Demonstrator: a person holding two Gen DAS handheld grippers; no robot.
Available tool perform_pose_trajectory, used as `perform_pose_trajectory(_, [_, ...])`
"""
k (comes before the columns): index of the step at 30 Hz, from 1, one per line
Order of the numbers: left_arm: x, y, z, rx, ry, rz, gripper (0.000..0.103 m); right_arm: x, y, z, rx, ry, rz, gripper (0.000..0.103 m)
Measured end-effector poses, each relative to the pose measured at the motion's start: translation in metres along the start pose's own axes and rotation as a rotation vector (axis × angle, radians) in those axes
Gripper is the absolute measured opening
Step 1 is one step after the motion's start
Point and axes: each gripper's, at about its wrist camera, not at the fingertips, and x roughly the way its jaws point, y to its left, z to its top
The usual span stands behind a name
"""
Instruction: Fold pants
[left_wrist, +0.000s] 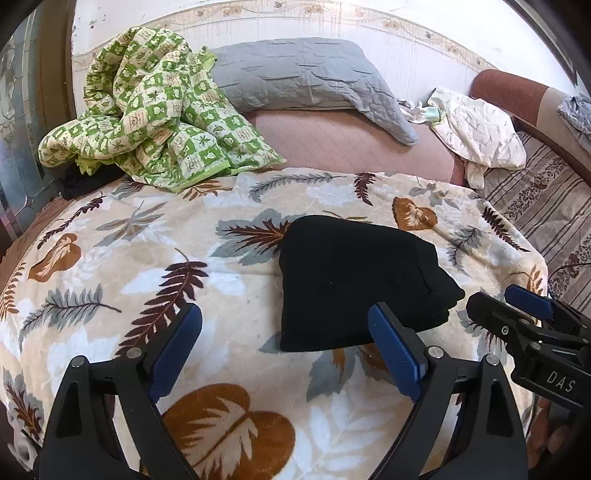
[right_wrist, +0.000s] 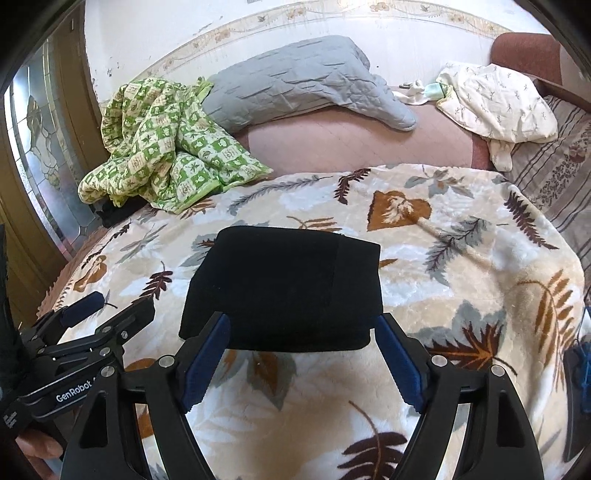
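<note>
Both grippers, left (left_wrist: 284, 349) and right (right_wrist: 303, 356), gape empty just short of the folded pants (right_wrist: 284, 288).

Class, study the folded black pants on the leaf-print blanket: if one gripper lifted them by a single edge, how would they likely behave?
The black pants would probably flop and unfold, since they are soft layered cloth, not stiff. They look light enough for one gripper. On the plush blanket, a push would likely bunch rather than slide them.

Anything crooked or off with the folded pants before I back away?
Nothing stands out. The black folded pants lie as a compact stack on the leaf-print fleece blanket, edges roughly aligned. Both tongs, left and right, are open and empty.
</note>
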Motion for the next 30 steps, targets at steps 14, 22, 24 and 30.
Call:
perform_pose_trajectory(14, [-0.017,0.005,-0.008,-0.019,-0.015,0.001,0.093,-0.015,0.004,-0.011,-0.012,-0.008,-0.012,0.082])
perform_pose_trajectory(22, [-0.022,0.008,-0.011,-0.019,-0.029,0.007,0.093,-0.016,0.007,-0.016,-0.018,0.003,-0.015,0.082])
perform_pose_trajectory(24, [-0.024,0.009,-0.011,-0.017,-0.034,0.004,0.093,-0.016,0.007,-0.016,-0.018,0.005,-0.017,0.082])
perform_pose_trajectory(30, [-0.027,0.007,-0.01,-0.012,-0.045,0.004,0.093,-0.016,0.006,-0.019,-0.014,0.014,-0.015,0.082])
